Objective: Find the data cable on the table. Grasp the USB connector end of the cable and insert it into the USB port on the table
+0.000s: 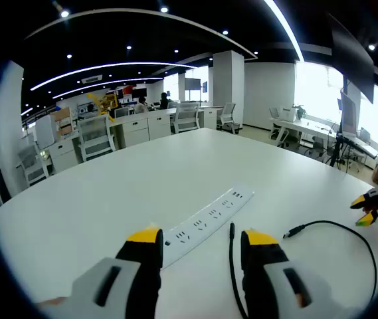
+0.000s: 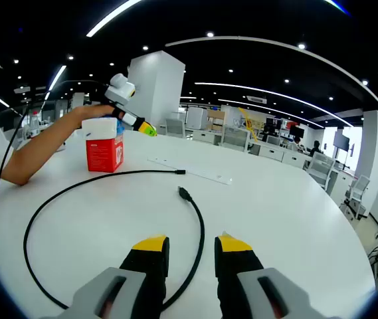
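Note:
A black data cable [image 2: 44,206] lies in a wide loop on the white table [image 2: 275,219]. One connector end [image 2: 184,193] lies in front of my right gripper [image 2: 192,246], whose jaws are open; the cable runs on the table through the gap between them. The other connector end [image 2: 180,172] rests by a white power strip [image 2: 195,172]. In the left gripper view, my left gripper [image 1: 202,238] is open just short of the power strip [image 1: 208,216], with one cable end [image 1: 232,230] beside its right jaw and another end [image 1: 293,232] further right.
A red and white box [image 2: 103,146] stands at the far left under a person's arm [image 2: 42,146], which holds the left gripper [image 2: 146,129]. The right gripper [image 1: 368,207] shows at the right edge of the left gripper view. Office desks and chairs [image 1: 95,136] stand beyond the table.

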The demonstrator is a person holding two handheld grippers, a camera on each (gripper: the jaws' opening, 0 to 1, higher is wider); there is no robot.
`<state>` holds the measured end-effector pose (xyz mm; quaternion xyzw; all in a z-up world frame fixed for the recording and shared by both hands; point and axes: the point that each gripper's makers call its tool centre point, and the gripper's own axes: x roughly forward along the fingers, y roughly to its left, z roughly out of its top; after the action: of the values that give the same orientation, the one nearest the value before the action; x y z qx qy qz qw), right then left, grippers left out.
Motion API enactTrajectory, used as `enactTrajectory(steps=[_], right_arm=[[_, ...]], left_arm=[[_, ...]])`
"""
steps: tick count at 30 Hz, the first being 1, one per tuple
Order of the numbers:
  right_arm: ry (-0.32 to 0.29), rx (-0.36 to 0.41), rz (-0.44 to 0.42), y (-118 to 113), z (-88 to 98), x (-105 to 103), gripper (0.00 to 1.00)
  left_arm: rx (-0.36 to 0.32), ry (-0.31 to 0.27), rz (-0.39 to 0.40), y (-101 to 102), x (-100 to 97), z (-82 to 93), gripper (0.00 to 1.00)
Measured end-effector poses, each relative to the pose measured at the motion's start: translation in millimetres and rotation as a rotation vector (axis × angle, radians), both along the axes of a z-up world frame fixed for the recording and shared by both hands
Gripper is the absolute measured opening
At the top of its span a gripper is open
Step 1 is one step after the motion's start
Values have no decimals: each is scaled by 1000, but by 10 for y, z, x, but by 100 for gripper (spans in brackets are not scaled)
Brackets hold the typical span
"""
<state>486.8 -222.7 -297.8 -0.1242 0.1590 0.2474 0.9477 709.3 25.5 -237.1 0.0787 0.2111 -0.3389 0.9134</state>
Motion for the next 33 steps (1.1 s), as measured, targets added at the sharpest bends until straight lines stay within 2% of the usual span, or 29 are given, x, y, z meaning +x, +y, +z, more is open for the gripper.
enactTrajectory(steps=[33], right_arm=[[-3, -9, -1, -5, 14, -22, 30]], left_arm=[[-1, -1, 0, -9, -16, -4, 47]])
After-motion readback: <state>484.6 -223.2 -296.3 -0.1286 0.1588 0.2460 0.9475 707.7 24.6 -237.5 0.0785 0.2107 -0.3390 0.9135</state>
